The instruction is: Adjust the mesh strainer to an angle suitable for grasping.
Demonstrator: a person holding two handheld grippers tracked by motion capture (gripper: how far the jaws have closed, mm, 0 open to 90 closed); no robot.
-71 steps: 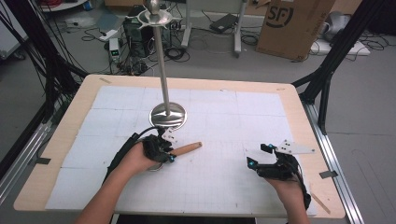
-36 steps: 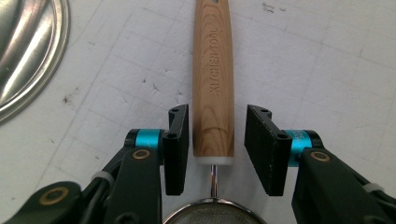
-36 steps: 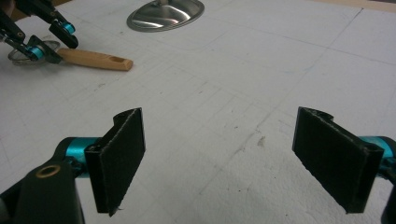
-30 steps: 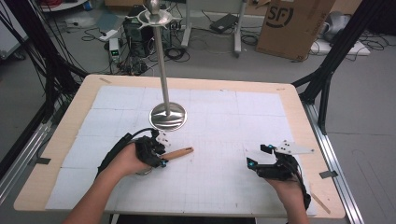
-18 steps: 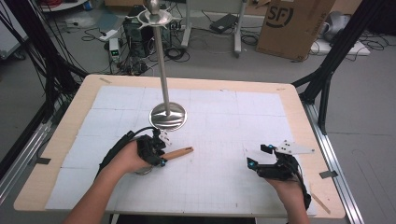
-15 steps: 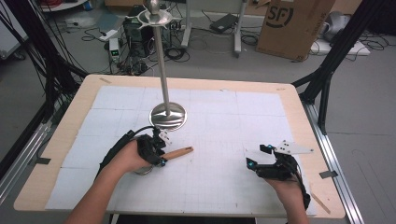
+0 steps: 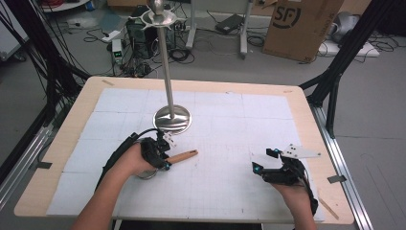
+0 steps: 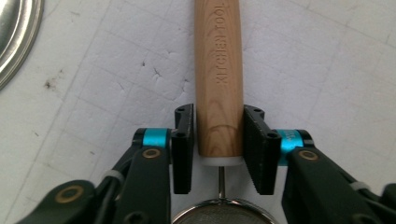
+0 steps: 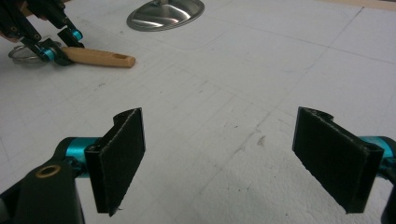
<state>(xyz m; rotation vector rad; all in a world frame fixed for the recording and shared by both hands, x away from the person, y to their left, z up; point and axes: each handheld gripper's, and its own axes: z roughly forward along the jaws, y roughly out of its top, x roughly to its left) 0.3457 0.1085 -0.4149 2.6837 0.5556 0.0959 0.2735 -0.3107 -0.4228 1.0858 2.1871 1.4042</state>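
A small strainer lies on the white mat, its wooden handle (image 7: 184, 155) pointing right and its wire-mesh bowl (image 7: 146, 173) under my left hand. My left gripper (image 7: 166, 154) has just been closing and is shut on the handle (image 8: 218, 84) at the end nearest the bowl (image 8: 224, 215), both pads against the wood. My right gripper (image 7: 265, 160) rests near the table's front right, open with only bare mat between its fingers (image 9: 119, 154). The right gripper view shows the handle (image 9: 98, 57) and the left gripper (image 9: 56, 46) far off.
A steel stand with a round base (image 7: 172, 120) and tall pole (image 7: 165, 62) rises just behind the left hand; its base (image 8: 14, 37) lies close to the handle. The wooden table edge (image 7: 330, 182) runs at right. A cardboard box (image 7: 299, 24) and cables sit on the floor beyond.
The left hand has drawn back a little toward the near left along the handle and settled around its bowl end. The right hand has stayed put.
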